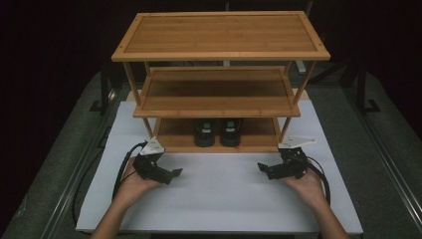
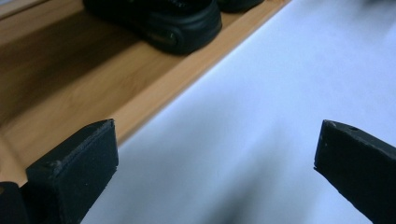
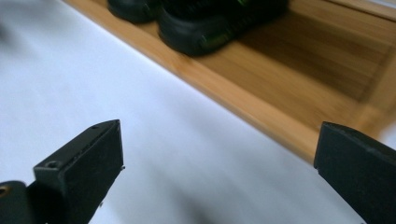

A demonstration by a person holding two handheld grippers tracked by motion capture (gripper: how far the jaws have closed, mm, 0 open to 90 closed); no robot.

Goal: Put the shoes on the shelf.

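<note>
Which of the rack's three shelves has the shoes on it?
The bottom shelf: the pair of black shoes stands at its middle, while the middle shelf and top shelf are bare.

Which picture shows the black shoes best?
The high view: both black shoes stand side by side on the wooden rack's bottom shelf. The left gripper view shows mostly one shoe's sole edge; the right gripper view shows both, cropped and blurry.

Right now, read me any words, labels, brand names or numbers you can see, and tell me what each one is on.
No readable text anywhere.
Black shoes on the bottom shelf: a small greenish mark on one in the right gripper view, too blurred to read.
Wooden rack, white board, left hand-held gripper, right hand-held gripper: no lettering visible.
</note>
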